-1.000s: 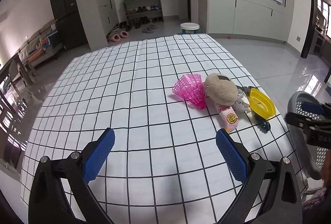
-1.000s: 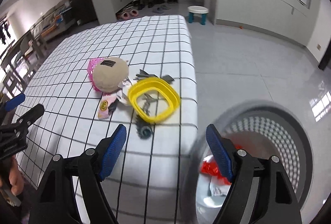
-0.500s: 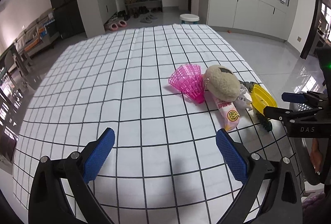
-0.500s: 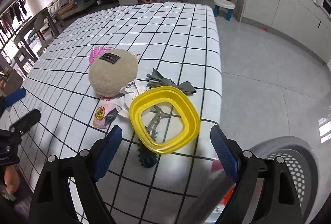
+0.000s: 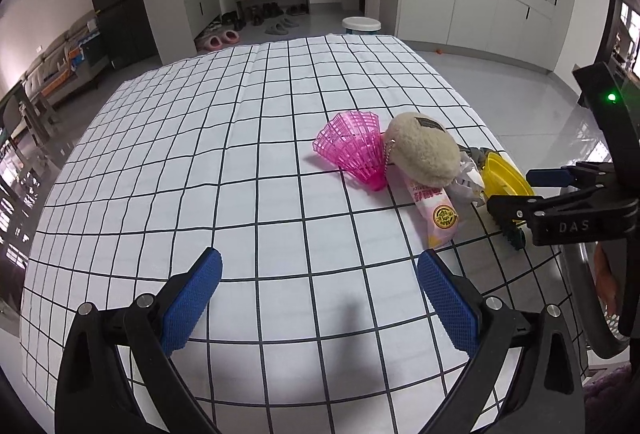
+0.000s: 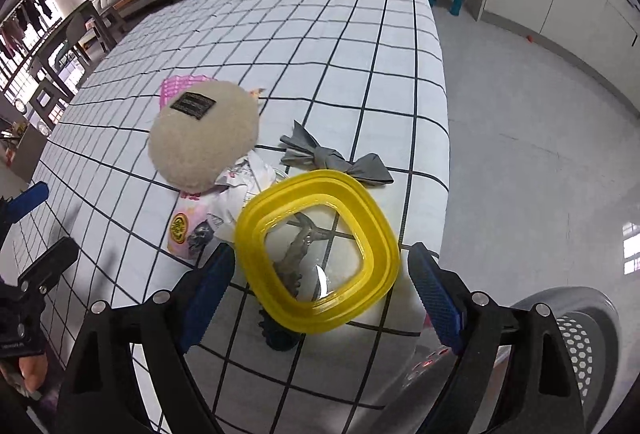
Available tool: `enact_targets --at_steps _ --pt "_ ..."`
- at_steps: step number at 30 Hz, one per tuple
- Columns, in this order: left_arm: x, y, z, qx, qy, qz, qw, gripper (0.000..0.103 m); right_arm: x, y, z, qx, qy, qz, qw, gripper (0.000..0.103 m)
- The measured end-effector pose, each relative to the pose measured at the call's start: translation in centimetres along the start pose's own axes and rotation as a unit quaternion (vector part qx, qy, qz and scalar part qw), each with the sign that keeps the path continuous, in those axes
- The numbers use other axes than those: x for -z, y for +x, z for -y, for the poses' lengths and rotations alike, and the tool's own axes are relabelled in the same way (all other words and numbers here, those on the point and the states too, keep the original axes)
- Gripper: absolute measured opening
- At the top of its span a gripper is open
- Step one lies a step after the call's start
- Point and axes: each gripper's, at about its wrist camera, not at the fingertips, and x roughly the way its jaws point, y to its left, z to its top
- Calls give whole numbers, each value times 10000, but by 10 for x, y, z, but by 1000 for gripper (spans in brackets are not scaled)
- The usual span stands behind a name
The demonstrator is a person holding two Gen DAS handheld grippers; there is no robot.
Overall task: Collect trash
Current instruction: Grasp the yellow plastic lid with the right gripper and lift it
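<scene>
Yellow plastic, a square lid (image 6: 318, 258) with a clear middle, lies near the desk's (image 6: 360, 45) right edge, and the right hand-held gripper (image 6: 320, 286) hangs over it. Its jaws have just been opening and stand wide, one blue pad on each side of the lid, neither seen to press on it. Through the clear middle a grey scrap shows. A dark toothed piece (image 6: 276, 334) pokes out from under the lid's near rim.

Just beyond the lid lies a grey bow-shaped wrapper (image 6: 332, 157). Left of the lid, a crumpled white wrapper (image 6: 240, 189) and a pink packet (image 5: 434, 209) with a round yellow mark lie touching each other, partly under a cream fleece pouch (image 5: 424, 149) with a dark label. A pink mesh basket (image 5: 354, 149) lies on its side against the pouch.

A grey perforated bin (image 6: 580, 338) stands beside the desk at the lower right, with something red blurred near its rim.

The left hand-held gripper (image 5: 318, 294) hovers over bare checked cloth well left of the pile, jaws wide apart and empty.
</scene>
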Motion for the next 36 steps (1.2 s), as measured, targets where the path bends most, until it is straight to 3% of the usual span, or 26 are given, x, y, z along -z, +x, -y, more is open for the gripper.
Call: enact_targets --at_steps 9,14,17,22,36 --pt "2 1 2 -69 29 -39 10000 96 -9 12 -9 193 -90 -217 9995 84" --pt "2 0 2 -70 16 -30 10000 96 -8 5 -13 263 -109 -44 9996 83" --pt "1 -1 3 -71 32 0 10000 96 -6 1 -16 287 -125 -29 9995 75" --pt "2 -2 5 -88 69 17 9999 96 0 -4 -22 391 -217 54 9990 74" --pt "-1 -2 20 -213 147 173 9995 96 23 -56 -9 528 611 662 9945 74"
